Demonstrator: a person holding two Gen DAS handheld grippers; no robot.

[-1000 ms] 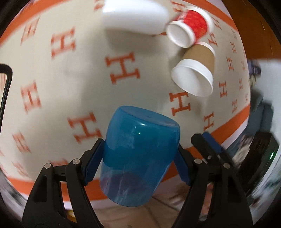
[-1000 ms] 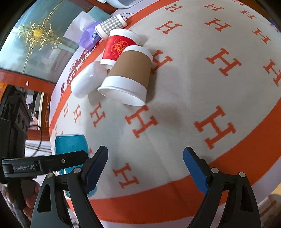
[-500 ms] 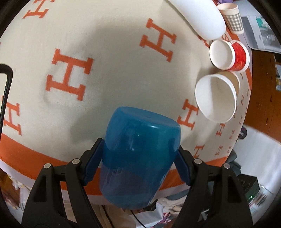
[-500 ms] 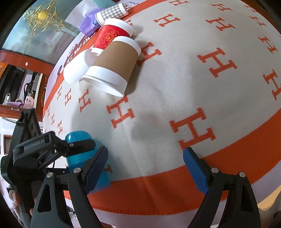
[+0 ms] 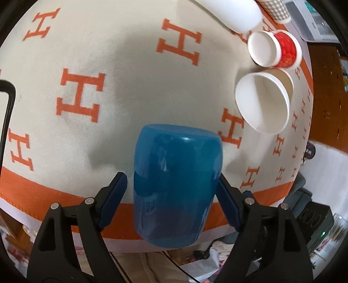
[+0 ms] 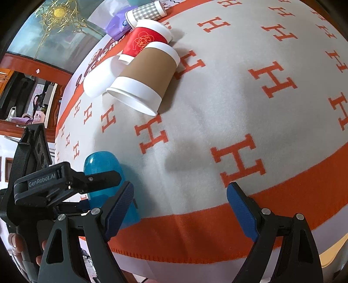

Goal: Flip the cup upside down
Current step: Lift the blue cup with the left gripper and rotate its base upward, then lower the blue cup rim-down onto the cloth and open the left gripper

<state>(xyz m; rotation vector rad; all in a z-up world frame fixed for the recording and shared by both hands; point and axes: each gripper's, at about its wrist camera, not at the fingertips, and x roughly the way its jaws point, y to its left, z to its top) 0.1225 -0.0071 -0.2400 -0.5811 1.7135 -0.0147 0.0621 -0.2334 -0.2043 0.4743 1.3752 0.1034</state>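
The left tongs (image 5: pixel 171 196) were clenched on the blue plastic cup (image 5: pixel 177 172), one pad (image 5: pixel 114 196) pressed to each flank. The cup sat between the pads with its closed base turned away from the tongs and up, its mouth toward the tabletop's near edge. Seen from the right wrist camera, the same cup (image 6: pixel 102 165) stood base-up at the orange border of the H-patterned cloth (image 6: pixel 228 98), off to the left of the right tongs (image 6: pixel 180 209). The right tongs hung released, jaws wide apart over the cloth, grasping nothing. Beyond them and to the left lay a brown-sleeved paper cup (image 6: pixel 145 80) on its side, touching a red paper cup (image 6: pixel 145 40) and a white cup (image 6: pixel 99 80), with a checked paper cup (image 6: pixel 145 13) farther off.
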